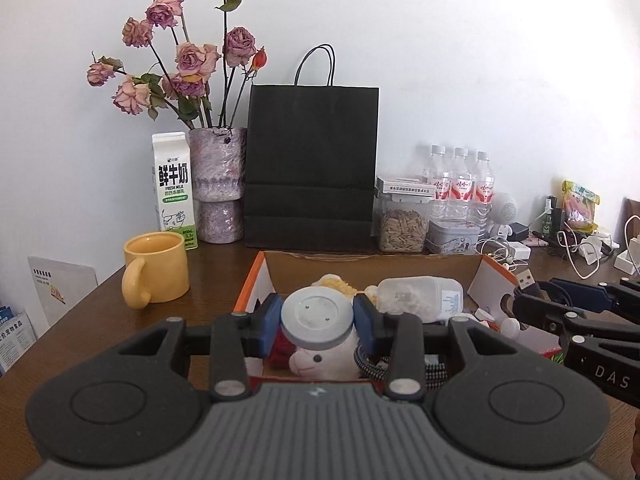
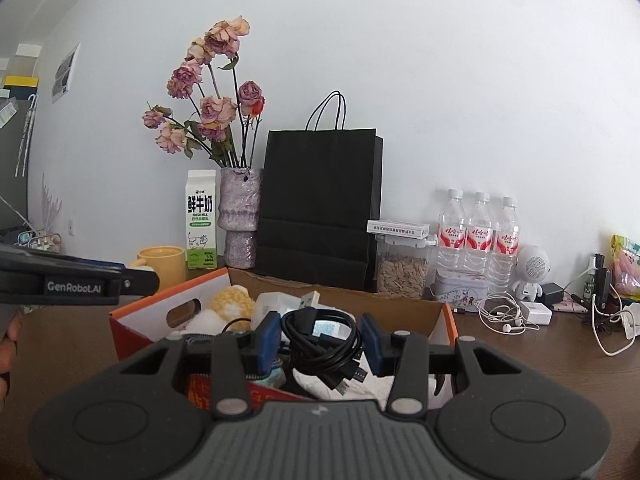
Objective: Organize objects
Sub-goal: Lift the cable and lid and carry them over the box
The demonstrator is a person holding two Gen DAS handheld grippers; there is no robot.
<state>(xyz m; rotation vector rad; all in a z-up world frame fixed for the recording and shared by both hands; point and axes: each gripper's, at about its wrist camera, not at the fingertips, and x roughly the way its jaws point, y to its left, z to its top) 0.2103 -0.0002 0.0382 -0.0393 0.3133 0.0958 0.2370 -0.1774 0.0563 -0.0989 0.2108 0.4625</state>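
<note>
My left gripper is shut on a white toy figure with a round grey base, its blue pads pressing on the base's sides above an open orange-and-white cardboard box. My right gripper is shut on a coiled black USB cable, held over the same box. The cable's USB plug shows at the right of the left wrist view. In the box lie a yellow-and-white plush and a translucent plastic bottle on its side.
On the brown table stand a yellow mug, a milk carton, a vase of dried roses and a black paper bag behind the box. At the right are a seed jar, three water bottles, earphones and chargers.
</note>
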